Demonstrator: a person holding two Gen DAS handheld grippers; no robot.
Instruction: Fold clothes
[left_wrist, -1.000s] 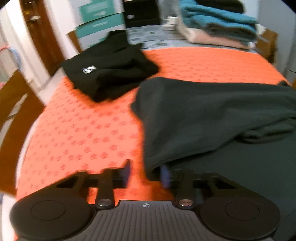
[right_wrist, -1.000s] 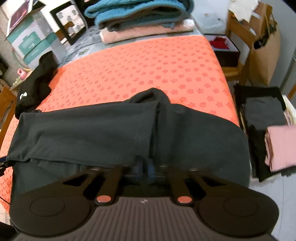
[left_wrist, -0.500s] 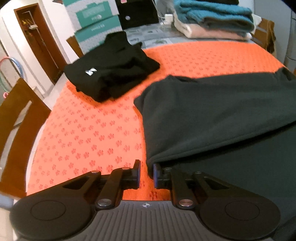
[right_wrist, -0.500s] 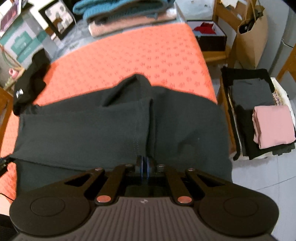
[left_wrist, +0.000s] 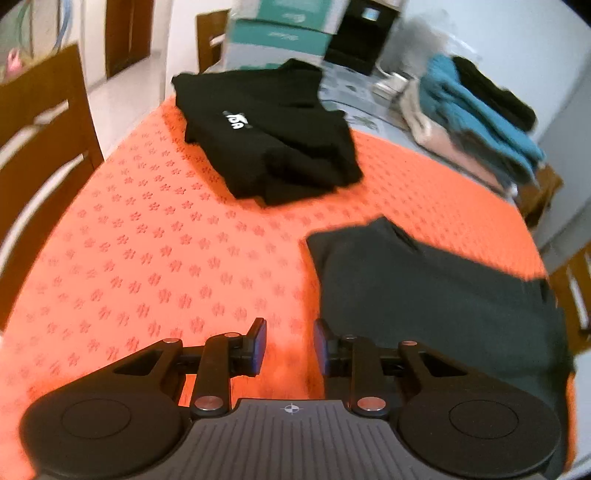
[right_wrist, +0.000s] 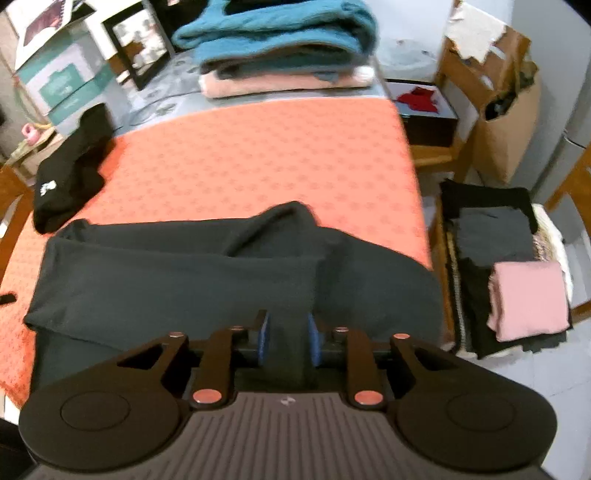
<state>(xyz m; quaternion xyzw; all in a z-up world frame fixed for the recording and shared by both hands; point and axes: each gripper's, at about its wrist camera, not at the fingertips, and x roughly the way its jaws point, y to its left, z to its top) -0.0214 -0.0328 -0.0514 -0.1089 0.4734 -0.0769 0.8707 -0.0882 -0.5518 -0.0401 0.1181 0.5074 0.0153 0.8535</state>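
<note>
I am looking at a job that is partly done. The dark grey garment (right_wrist: 207, 273) is lying across the near half of the orange patterned cloth (right_wrist: 258, 147) on the table, with one layer already folded over along its length, so the upper flap is sitting on the lower one and a small hump is sticking up at the far edge. I am judging the first lengthwise fold as made, and the crosswise folds as not yet done.

My left gripper (left_wrist: 288, 345) is hanging over bare orange cloth just beside the garment's left edge; its jaws have just been opening, they are standing apart, and nothing is between them. My right gripper (right_wrist: 287, 336) is hovering over the near edge of the garment; its jaws have just been opening too, and the pads are standing clear with only the flat fabric showing below the gap, so I am reading it as holding nothing.

A black garment with a white logo (left_wrist: 273, 133) is lying bunched near the far left corner, and it looks to me as though it is waiting its turn. Folded teal and pink items (right_wrist: 280, 48) are stacked at the far end, and more folded clothes, with a pink piece on top (right_wrist: 528, 299), are piled off the table's right side. I am expecting to take new grips on the grey one next
</note>
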